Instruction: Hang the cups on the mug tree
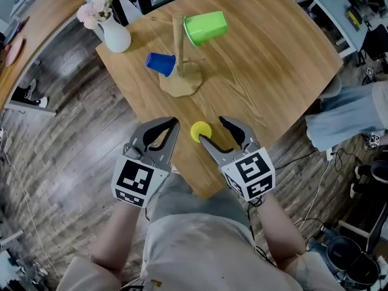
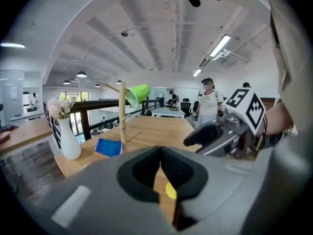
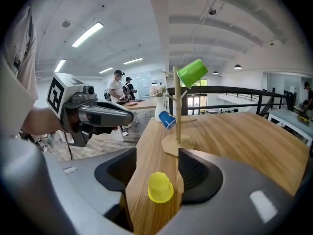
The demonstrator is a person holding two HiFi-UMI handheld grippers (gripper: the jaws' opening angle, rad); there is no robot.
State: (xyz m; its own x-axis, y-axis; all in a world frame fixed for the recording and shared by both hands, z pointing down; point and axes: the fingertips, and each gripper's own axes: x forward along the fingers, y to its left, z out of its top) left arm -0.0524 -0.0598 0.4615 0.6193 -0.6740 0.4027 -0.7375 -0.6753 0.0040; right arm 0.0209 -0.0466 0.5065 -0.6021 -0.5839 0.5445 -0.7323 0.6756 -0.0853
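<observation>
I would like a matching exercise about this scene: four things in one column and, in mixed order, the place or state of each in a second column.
1. green cup
2. blue cup
3. yellow cup
4. vase

a. holds flowers
b. upside down on the table
c. low on the mug tree
d. high on the mug tree

Pairs: 1-d; 2-c; 3-b; 4-a

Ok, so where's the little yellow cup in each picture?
Head view: yellow cup sits centre, near the close edge of the table.
Left gripper view: only a yellow sliver, low, right of centre.
Right gripper view: low centre, upside down on the table.
Shared landmark: the mug tree stands beyond it in every view.
</observation>
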